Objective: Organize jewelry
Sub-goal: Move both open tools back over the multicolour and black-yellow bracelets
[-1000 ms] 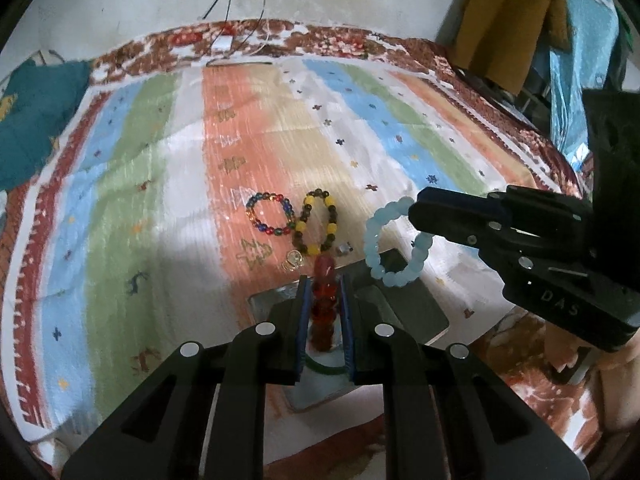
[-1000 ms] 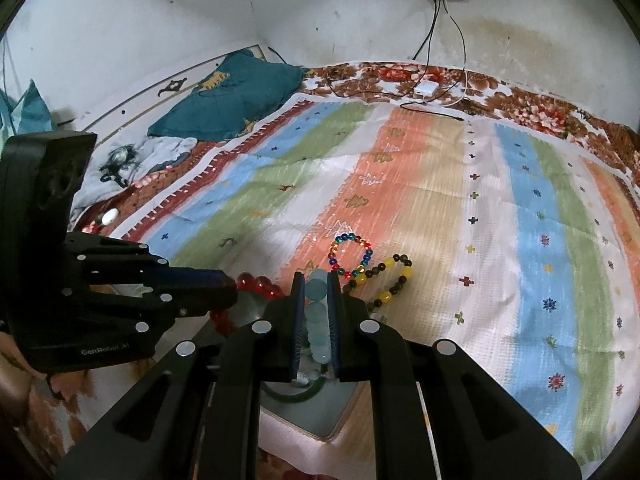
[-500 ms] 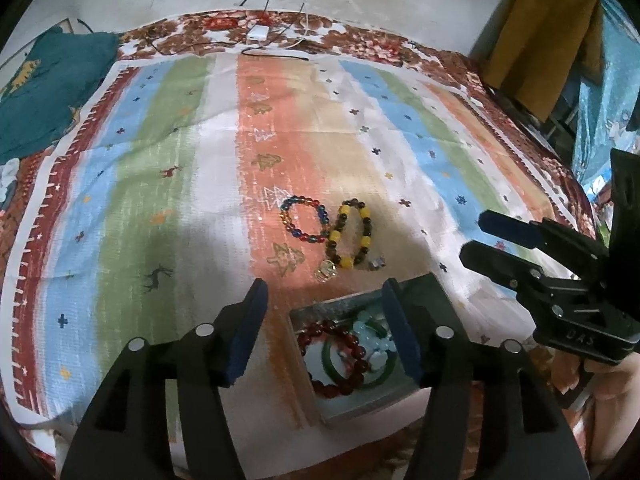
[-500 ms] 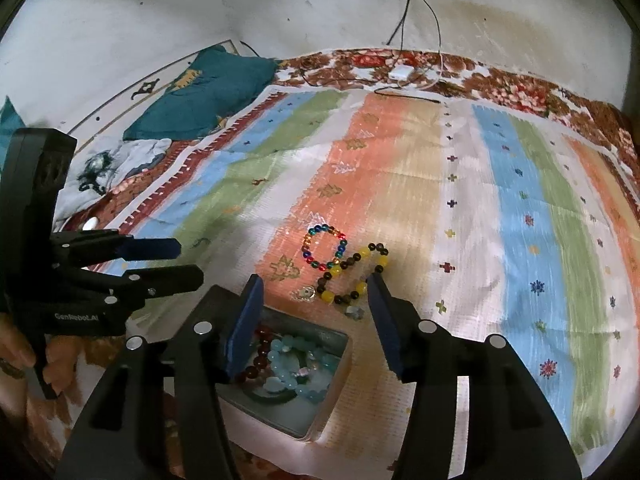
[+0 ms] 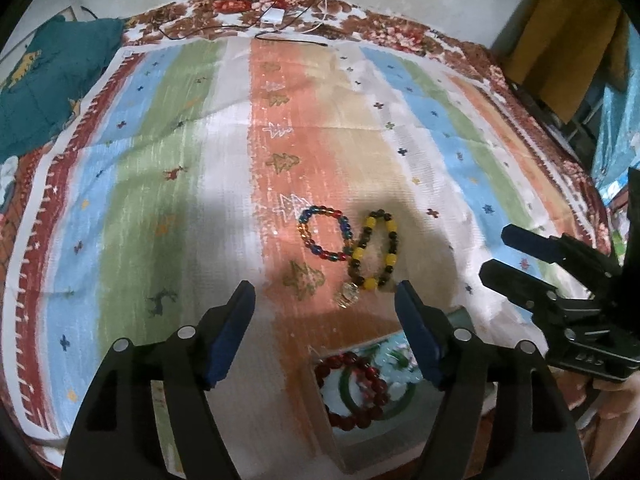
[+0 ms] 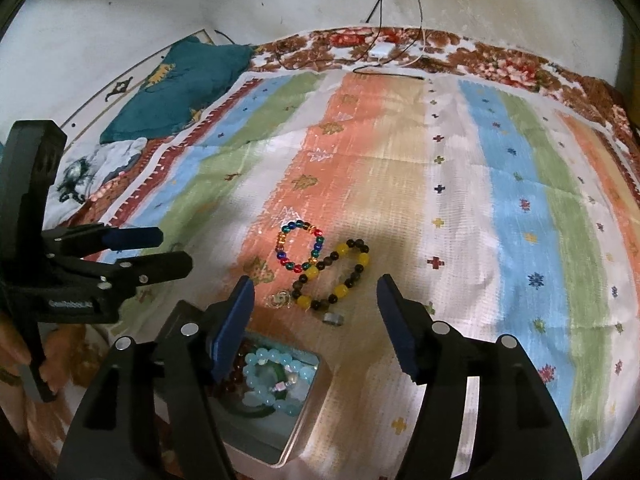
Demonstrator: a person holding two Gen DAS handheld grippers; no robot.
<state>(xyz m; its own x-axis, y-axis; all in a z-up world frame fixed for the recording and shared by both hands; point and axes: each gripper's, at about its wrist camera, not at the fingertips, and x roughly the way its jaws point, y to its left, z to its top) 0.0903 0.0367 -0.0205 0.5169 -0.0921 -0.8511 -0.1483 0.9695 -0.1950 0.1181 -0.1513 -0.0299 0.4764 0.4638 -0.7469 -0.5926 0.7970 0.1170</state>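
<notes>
A metal tin (image 6: 310, 412) lies on the striped bedspread and holds a red bead bracelet (image 5: 360, 390), a green bangle (image 5: 400, 404) and a pale blue bead bracelet (image 6: 276, 380). Beyond it on the cloth lie a multicolour bead bracelet (image 5: 325, 233) (image 6: 301, 246), a yellow-and-dark bead bracelet (image 5: 376, 254) (image 6: 332, 276), a small gold charm (image 5: 347, 295) (image 6: 280, 299) and a small silver ring (image 6: 334, 319). My left gripper (image 5: 325, 300) is open and empty above the tin's near side. My right gripper (image 6: 316, 292) is open and empty, above the loose pieces.
The striped bedspread (image 5: 160, 200) covers a bed against a white wall. A teal cushion (image 6: 180, 88) lies at the far left. A white charger with cables (image 5: 274, 16) lies at the far edge. Hanging cloth (image 5: 560, 40) stands at the right.
Both grippers have opened, the left dropping the red bracelet and the right the pale blue bracelet into the tin. Both have since drawn back and up.
</notes>
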